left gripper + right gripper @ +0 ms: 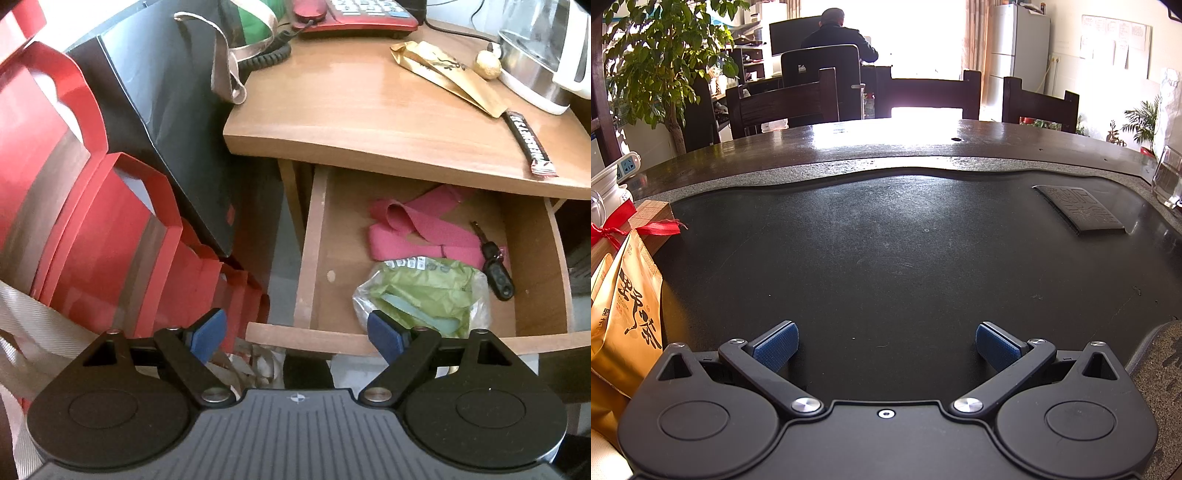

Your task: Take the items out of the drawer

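In the left wrist view the wooden drawer (314, 258) stands pulled open under a small wooden table (354, 110). Inside it lie a pink strap (417, 229), a clear bag of green cloth (424, 295) and a black car key (496, 269). My left gripper (297, 338) is open and empty, above the drawer's front edge, with its right pad next to the bag. My right gripper (886, 347) is open and empty over a dark stone tea tray (905, 240); the drawer does not show in that view.
Red boxes (92, 221) and a black paper bag (173, 122) stand left of the drawer. On the small table are a red telephone (354, 18), a gold packet (450, 77), a black snack bar (528, 144) and a kettle (543, 51). Gold tea bags (624, 317) and a glass (1167, 177) flank the tea tray.
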Tool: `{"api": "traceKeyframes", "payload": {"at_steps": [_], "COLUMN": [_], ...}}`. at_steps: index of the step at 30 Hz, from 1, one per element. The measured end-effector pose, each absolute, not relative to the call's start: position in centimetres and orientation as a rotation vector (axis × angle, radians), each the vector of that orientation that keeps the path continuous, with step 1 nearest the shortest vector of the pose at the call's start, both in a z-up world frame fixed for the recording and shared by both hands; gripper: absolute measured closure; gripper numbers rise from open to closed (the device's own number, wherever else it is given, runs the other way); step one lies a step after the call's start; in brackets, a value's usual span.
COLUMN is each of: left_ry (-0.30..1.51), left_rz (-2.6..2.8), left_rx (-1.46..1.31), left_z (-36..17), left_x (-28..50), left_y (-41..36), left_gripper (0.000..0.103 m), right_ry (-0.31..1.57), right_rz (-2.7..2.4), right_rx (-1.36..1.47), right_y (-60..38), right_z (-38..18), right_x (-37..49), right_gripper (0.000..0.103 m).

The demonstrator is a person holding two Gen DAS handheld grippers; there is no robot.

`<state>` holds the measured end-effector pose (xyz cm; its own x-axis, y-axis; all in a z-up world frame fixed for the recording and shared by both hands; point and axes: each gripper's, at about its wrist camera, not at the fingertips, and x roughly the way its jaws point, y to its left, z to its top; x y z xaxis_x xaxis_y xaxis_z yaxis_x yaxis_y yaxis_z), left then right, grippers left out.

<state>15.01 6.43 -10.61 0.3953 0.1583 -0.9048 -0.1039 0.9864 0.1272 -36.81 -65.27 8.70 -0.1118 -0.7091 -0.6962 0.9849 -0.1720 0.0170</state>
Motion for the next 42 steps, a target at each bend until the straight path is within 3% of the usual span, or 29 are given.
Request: {"api": "traceKeyframes", "payload": {"at_steps": [42], "left_ry": [1.182], "left_rz": [0.145], "left_rx": [-0.009], "left_z": [-11.5], "left_x": [15.6], "left_y": [6.9], "left_gripper": [0.016], "right_ry": [0.546], "right_rz": [-1.641], "right_rx": [0.679], "right_y": [-65.3], "right_z": [8.7], "right_x": [-36.8], "right_gripper": [0.0]}}
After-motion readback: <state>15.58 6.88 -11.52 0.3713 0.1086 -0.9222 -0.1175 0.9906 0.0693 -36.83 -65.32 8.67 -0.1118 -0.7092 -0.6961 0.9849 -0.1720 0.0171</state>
